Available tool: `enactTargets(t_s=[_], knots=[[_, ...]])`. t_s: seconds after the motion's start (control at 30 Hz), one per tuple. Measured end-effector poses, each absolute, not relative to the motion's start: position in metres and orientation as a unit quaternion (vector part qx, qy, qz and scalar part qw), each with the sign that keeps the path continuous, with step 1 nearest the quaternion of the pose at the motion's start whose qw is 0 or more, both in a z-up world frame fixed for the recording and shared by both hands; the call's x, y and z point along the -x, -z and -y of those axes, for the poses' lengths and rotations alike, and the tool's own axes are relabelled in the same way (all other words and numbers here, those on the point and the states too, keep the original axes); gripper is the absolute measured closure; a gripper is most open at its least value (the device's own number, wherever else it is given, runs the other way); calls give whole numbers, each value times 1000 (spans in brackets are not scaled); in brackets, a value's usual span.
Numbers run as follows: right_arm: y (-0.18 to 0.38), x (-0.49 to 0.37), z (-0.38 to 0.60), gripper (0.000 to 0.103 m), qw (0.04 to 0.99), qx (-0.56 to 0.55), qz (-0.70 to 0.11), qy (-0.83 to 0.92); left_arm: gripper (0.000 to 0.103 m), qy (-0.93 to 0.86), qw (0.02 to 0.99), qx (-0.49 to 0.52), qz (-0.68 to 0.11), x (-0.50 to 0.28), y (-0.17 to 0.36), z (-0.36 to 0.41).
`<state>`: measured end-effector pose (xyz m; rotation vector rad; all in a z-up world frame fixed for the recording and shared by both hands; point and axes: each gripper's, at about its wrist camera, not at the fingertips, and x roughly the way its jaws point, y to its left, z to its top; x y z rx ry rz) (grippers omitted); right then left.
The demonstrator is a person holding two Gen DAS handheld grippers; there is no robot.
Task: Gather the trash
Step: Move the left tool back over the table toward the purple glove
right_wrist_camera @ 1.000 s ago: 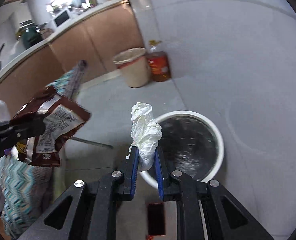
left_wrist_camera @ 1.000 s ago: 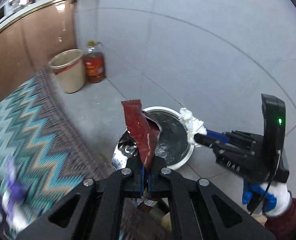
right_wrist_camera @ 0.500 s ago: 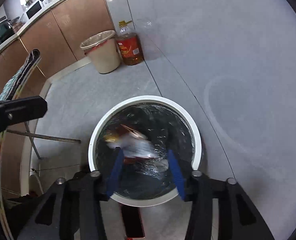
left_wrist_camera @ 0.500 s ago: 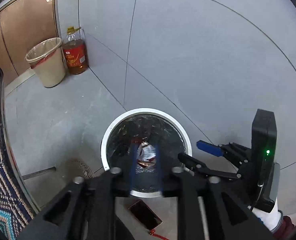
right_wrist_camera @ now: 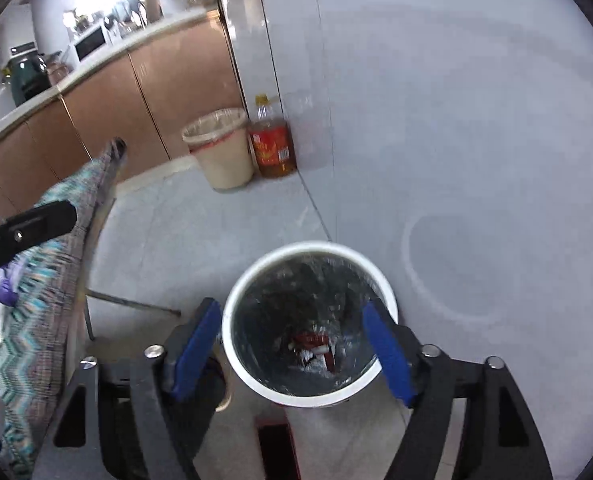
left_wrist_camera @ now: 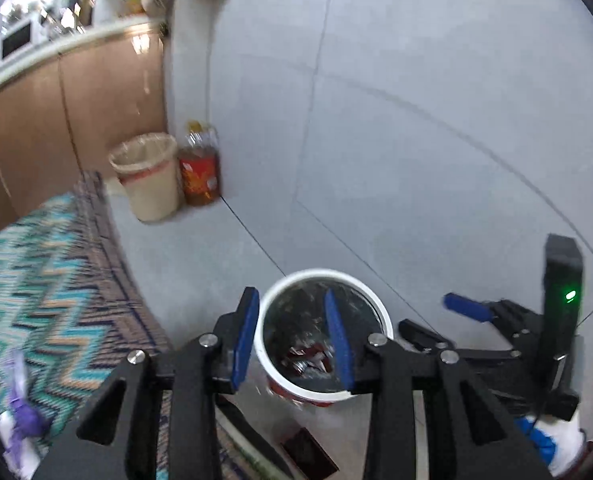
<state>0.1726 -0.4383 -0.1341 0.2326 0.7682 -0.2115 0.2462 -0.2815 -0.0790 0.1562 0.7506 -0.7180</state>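
A white-rimmed trash bin [left_wrist_camera: 366, 292] with a dark liner stands on the grey floor; it also shows in the right wrist view [right_wrist_camera: 308, 250]. A red snack wrapper [left_wrist_camera: 310, 354] and white tissue [right_wrist_camera: 314, 354] lie at its bottom. My left gripper [left_wrist_camera: 292, 342] is open and empty above the bin. My right gripper [right_wrist_camera: 296, 354] is open and empty over the bin, and shows at the right of the left wrist view [left_wrist_camera: 444, 320]. Purple and white scraps [left_wrist_camera: 20, 420] lie on the zigzag cloth.
A table with a zigzag cloth [left_wrist_camera: 48, 280] is on the left. A beige bin [right_wrist_camera: 220, 148] and an oil bottle [right_wrist_camera: 272, 144] stand by the wall and brown cabinets [right_wrist_camera: 136, 96]. A dark flat object [right_wrist_camera: 274, 444] lies on the floor by the bin.
Both grippers opened and dropped the red wrapper and the white tissue into the bin. Both views have since tilted up and back from the bin.
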Motion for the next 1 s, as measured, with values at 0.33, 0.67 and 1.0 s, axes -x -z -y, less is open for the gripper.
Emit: enactTargets(t_s=[0.33, 0.67, 1.0], knots=[[42, -113, 355, 13, 960, -35, -265, 87, 70, 294, 904, -57, -306, -186, 35, 173], [-2, -80, 268, 0, 978, 24, -205, 13, 70, 218, 946, -6, -240, -118, 5, 51], [-17, -56, 211, 0, 980, 32, -179, -79, 59, 119, 964, 63, -230, -71, 5, -75]])
